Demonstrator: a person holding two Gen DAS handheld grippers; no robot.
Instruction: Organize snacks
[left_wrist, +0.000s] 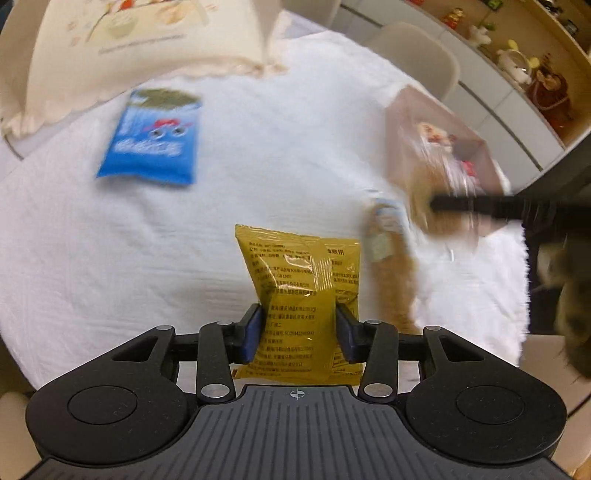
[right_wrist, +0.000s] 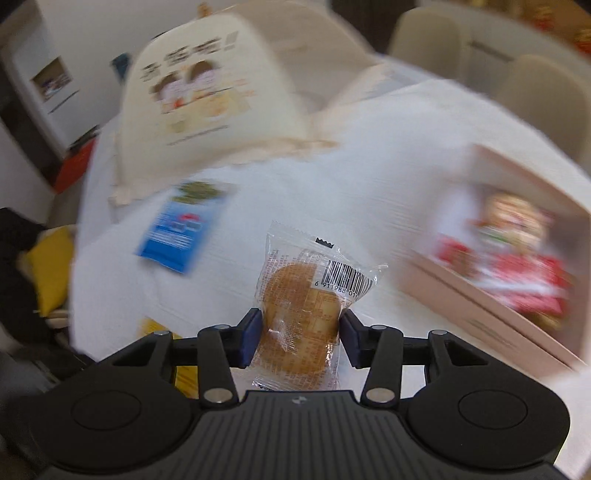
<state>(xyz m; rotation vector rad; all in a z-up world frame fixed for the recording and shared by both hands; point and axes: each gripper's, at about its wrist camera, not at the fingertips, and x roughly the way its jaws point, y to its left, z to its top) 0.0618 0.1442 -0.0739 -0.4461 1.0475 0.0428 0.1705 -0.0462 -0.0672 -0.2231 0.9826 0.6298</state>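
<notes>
Left gripper (left_wrist: 298, 332) pinching yellow packet (left_wrist: 295, 291); right gripper (right_wrist: 301, 338) pinching clear-wrapped cake (right_wrist: 299, 314), both lifted above white tablecloth (left_wrist: 258, 166). Blue packet (left_wrist: 149, 138) lying loose. Pink box (right_wrist: 491, 317) holding, seemingly, red-wrapped snacks (right_wrist: 517, 266), blurred. Roughly halfway.

The clear biscuit wrapper (right_wrist: 306, 295) carries a barcode reading 6 911988 01; other print is too blurred.
</notes>
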